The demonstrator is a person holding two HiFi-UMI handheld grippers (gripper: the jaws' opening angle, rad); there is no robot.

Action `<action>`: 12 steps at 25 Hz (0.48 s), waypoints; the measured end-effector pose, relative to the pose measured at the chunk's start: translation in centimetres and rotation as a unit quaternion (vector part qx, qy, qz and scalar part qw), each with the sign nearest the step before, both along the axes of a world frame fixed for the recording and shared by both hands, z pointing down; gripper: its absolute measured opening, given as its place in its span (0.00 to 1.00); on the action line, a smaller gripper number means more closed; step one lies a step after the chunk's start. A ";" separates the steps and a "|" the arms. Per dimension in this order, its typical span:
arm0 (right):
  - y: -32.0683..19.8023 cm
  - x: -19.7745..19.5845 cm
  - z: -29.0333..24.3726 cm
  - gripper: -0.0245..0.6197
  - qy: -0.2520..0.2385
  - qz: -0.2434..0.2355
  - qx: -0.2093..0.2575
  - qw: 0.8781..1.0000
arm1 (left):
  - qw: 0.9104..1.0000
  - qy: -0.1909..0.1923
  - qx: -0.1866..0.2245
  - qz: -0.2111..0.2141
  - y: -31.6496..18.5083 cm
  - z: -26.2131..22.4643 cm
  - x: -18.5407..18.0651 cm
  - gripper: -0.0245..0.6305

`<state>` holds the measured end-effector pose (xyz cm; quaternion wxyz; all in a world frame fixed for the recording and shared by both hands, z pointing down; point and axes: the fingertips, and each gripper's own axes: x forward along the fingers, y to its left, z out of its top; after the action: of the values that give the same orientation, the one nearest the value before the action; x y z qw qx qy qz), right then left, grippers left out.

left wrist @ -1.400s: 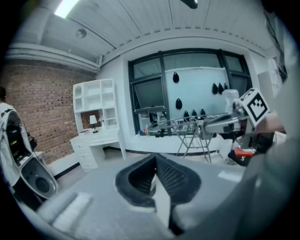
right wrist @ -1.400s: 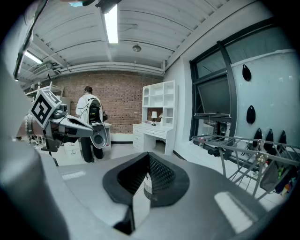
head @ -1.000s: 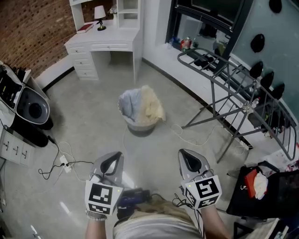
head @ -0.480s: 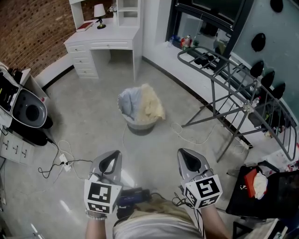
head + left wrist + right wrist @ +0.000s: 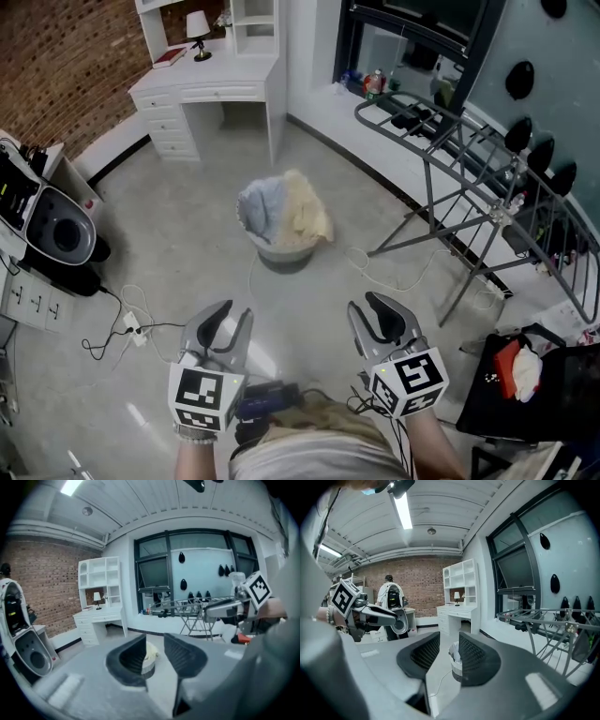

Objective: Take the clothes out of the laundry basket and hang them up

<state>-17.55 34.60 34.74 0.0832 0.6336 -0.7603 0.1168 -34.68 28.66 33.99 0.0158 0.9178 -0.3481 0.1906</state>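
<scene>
A round laundry basket (image 5: 279, 246) stands on the floor ahead, heaped with a blue cloth (image 5: 260, 206) and a cream cloth (image 5: 305, 214). A grey folding drying rack (image 5: 466, 155) stands to its right by the window. My left gripper (image 5: 232, 314) and right gripper (image 5: 367, 305) are side by side low in the head view, well short of the basket. Both have just been opening, and nothing lies between their jaws. The basket (image 5: 149, 660) shows far off through the gap of the left gripper (image 5: 154, 654), and the basket (image 5: 456, 665) also shows past the right gripper (image 5: 449, 651).
A white desk (image 5: 211, 89) with a lamp stands at the back. A black and white machine (image 5: 56, 234) sits at the left, with a power strip and cables (image 5: 131, 328) on the floor. A cable (image 5: 394, 272) runs past the rack's legs. A black bag (image 5: 539, 380) is at the right.
Both grippers' jaws, shut in the earlier frames, now stand apart. The hands have stayed in place and the basket has not moved.
</scene>
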 end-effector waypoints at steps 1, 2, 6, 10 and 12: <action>0.0 0.2 0.0 0.21 0.001 -0.003 0.001 1.000 | 1.000 -0.001 0.001 -0.002 0.0 -0.1 0.2 0.21; 0.0 0.5 0.1 0.21 0.004 -0.006 0.002 1.000 | 1.000 -0.002 0.003 -0.003 0.1 -0.1 0.4 0.21; 0.2 1.7 0.3 0.21 0.008 -0.011 0.002 1.000 | 1.000 -0.002 0.005 -0.010 0.3 -0.3 1.4 0.21; 0.5 2.8 0.7 0.21 0.014 -0.016 0.004 1.000 | 1.000 0.002 0.010 -0.014 0.6 -0.1 2.5 0.21; 0.8 3.6 1.0 0.21 0.017 -0.016 0.005 1.000 | 1.000 0.003 0.013 -0.015 0.7 0.1 3.1 0.21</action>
<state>-13.99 35.39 35.79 0.0949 0.6239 -0.7691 0.1011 -31.53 29.36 34.06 0.0074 0.9130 -0.3644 0.1834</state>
